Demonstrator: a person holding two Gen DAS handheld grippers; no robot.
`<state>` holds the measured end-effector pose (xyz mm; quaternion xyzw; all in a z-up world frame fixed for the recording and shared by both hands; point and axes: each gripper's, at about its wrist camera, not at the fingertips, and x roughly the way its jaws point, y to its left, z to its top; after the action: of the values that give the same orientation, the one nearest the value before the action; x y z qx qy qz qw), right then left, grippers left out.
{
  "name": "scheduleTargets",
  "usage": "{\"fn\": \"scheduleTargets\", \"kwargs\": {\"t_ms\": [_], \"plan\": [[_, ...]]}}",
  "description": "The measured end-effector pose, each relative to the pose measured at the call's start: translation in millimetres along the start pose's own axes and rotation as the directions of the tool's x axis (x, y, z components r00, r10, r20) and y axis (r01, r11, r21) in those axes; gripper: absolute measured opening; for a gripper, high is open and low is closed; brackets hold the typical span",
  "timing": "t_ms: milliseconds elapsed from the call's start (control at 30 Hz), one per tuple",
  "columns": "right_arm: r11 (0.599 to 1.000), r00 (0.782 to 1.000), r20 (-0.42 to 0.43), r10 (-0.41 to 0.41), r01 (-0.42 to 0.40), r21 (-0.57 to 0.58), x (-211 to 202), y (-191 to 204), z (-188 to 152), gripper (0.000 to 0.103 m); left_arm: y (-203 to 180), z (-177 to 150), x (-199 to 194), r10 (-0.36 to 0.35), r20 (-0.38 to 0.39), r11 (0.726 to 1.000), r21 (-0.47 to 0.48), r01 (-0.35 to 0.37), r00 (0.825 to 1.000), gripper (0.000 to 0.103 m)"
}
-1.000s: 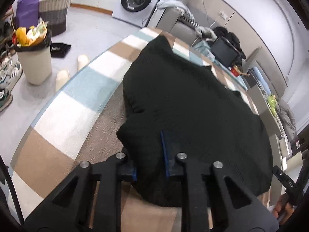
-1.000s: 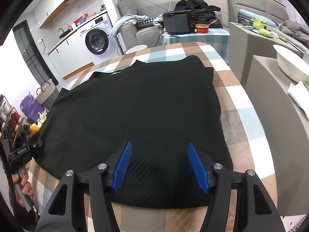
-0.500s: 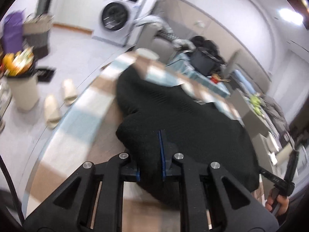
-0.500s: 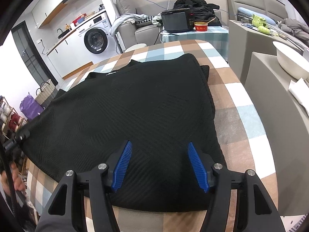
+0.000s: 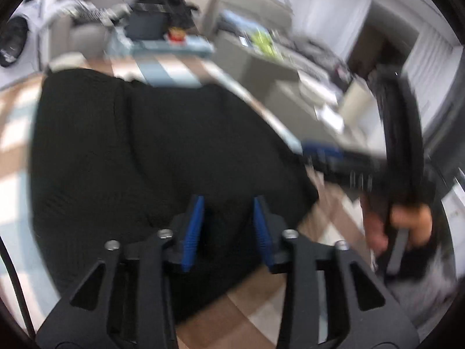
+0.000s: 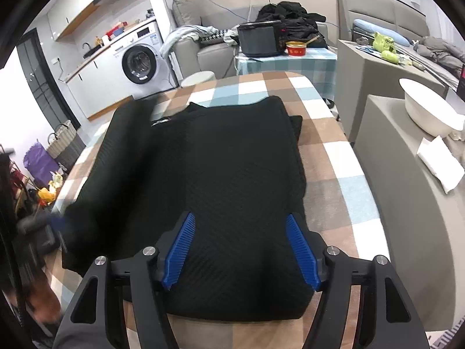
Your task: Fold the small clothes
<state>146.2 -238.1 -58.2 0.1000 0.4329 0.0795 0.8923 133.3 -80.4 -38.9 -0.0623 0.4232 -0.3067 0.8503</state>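
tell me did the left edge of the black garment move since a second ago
Yes. In the right wrist view the black garment's left edge has come in over its middle, baring checked tablecloth on the washing machine side that it covered before.

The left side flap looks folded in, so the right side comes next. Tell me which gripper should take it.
Right, probably. The right gripper hangs open over the near hem of the black knitted garment, close to its unfolded right edge. The left gripper, also open, sits over the left half, farther from that edge.

Washing machine (image 6: 139, 63) at 10 o'clock; red bowl (image 6: 296, 49) at 12; white basin (image 6: 427, 110) at 2; wicker basket (image 6: 62, 142) at 9.
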Motion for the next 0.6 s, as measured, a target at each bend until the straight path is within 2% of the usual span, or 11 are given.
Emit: {"fn": "scheduleTargets", "kwargs": {"t_ms": [33, 100, 133, 200, 267, 400, 467, 500, 567, 600], "plan": [[1.0, 1.0, -0.005, -0.003, 0.003, 0.0, 0.9, -0.6, 0.0, 0.067, 0.5, -5.7, -0.1, -0.004, -0.002, 1.0, -0.005, 0.004, 1.0, 0.036], [1.0, 1.0, -0.012, -0.003, 0.003, 0.003, 3.0, -0.6, 0.0, 0.067, 5.9, -12.3, -9.2, -0.017, 0.007, 1.0, -0.02, 0.017, 1.0, 0.045], [1.0, 1.0, -0.015, 0.006, -0.006, 0.006, 4.1, -0.1, -0.2, 0.067, 9.9, -14.4, -15.2, -0.02, 0.016, 0.999, -0.029, 0.02, 1.0, 0.05], [0.999, 0.999, -0.023, 0.045, -0.045, 0.017, 7.3, 3.9, 0.3, 0.067, 23.1, -18.2, -32.8, -0.006, 0.053, 0.998, -0.06, 0.009, 0.999, 0.054], [0.995, 0.994, -0.027, 0.102, -0.101, 0.017, 11.1, 11.7, 1.5, 0.067, 36.3, -22.3, -53.8, 0.052, 0.095, 0.995, -0.089, -0.043, 0.994, 0.059], [0.98, 0.979, -0.058, 0.195, -0.197, -0.025, 23.6, 35.4, 3.8, 0.067, 78.6, -26.8, -85.3, 0.164, 0.144, 0.974, -0.182, -0.136, 0.976, 0.063], [0.965, 0.962, -0.094, 0.257, -0.261, -0.026, 32.3, 46.8, 2.0, 0.06, 97.0, -32.1, -90.4, 0.195, 0.121, 0.962, -0.219, -0.166, 0.973, 0.063], [0.953, 0.947, -0.131, 0.294, -0.3, -0.032, 38.6, 54.5, -0.4, 0.05, 102.6, -34.3, -87.1, 0.201, 0.092, 0.958, -0.226, -0.176, 0.975, 0.063], [0.938, 0.927, -0.183, 0.327, -0.341, -0.055, 48.8, 68.1, -6.4, 0.047, 107.5, -39.4, -81.0, 0.213, 0.058, 0.958, -0.211, -0.196, 0.975, 0.063], [0.938, 0.927, -0.191, 0.322, -0.34, -0.067, 52.1, 72.9, -8.7, 0.047, 107.8, -40.3, -75.5, 0.226, 0.043, 0.957, -0.195, -0.214, 0.973, 0.063]]}}
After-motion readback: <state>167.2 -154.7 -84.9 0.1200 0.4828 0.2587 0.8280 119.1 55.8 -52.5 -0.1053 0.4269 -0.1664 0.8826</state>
